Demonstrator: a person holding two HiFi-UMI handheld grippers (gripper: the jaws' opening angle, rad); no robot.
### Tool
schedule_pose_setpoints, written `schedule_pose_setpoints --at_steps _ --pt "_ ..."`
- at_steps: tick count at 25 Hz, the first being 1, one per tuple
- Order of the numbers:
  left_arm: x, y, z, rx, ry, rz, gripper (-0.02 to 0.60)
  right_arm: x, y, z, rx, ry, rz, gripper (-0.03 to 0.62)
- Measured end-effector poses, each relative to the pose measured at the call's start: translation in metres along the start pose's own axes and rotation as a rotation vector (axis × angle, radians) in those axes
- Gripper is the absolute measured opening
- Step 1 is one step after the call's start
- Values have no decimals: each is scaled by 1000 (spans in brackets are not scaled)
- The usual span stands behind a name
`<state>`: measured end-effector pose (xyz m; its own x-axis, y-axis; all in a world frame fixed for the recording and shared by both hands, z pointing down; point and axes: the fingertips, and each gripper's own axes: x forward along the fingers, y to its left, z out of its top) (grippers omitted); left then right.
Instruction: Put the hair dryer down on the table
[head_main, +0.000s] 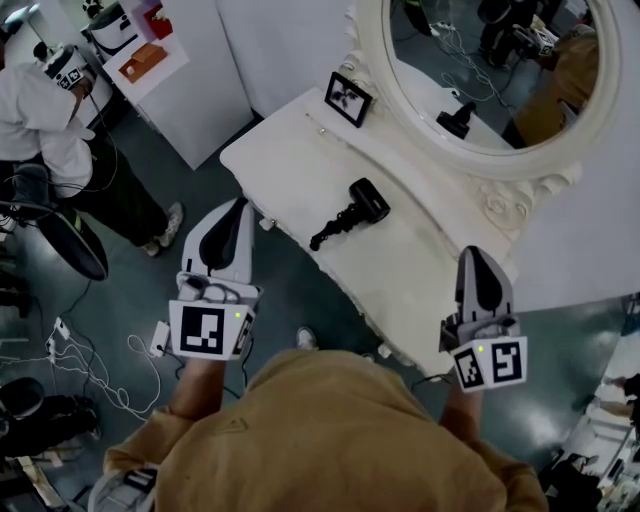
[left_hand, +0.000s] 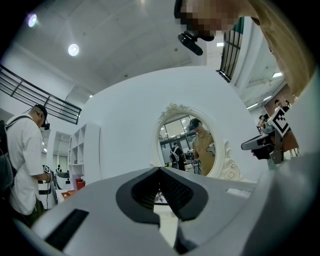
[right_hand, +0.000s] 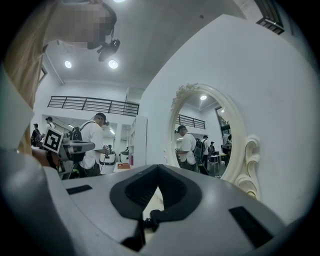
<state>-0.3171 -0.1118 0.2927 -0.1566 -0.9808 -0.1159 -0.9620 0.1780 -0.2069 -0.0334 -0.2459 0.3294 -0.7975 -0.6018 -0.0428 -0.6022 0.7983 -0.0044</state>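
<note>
Head view is showing the black plastic hair dryer (head_main: 352, 212) lying flat on the white carved dressing table (head_main: 300, 160), so the job's looking done to me. Its long axis is running diagonally, with the handle end pointing toward the left gripper (head_main: 237, 206), which is sitting nearer. The right gripper (head_main: 478, 255) is hanging further off. Both are clenched on nothing.

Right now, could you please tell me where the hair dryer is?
In the head view, the hair dryer lies near the frame's centre on the white dressing table, just below the small picture frame and left of the oval mirror.
</note>
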Motion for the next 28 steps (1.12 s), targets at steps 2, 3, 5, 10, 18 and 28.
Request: schedule_pose_setpoints --at_steps 2,3,5,10,18,28 --pt "0 -1 0 2 1 1 3 -1 -2 -1 1 1 -5 2" --pt "0 0 0 2 2 2 3 -2 -2 -2 -4 3 -9 2" --pt "0 0 1 2 1 4 3 -3 -3 -3 -15 8 -17 2" --pt "-1 2 -1 9 10 8 3 -2 -1 -6 -3 7 -11 2" --pt "-3 0 -1 13 14 10 3 -2 2 -8 -4 5 -5 2" --pt "-8 1 1 7 4 17 3 -4 6 -6 -14 6 4 2"
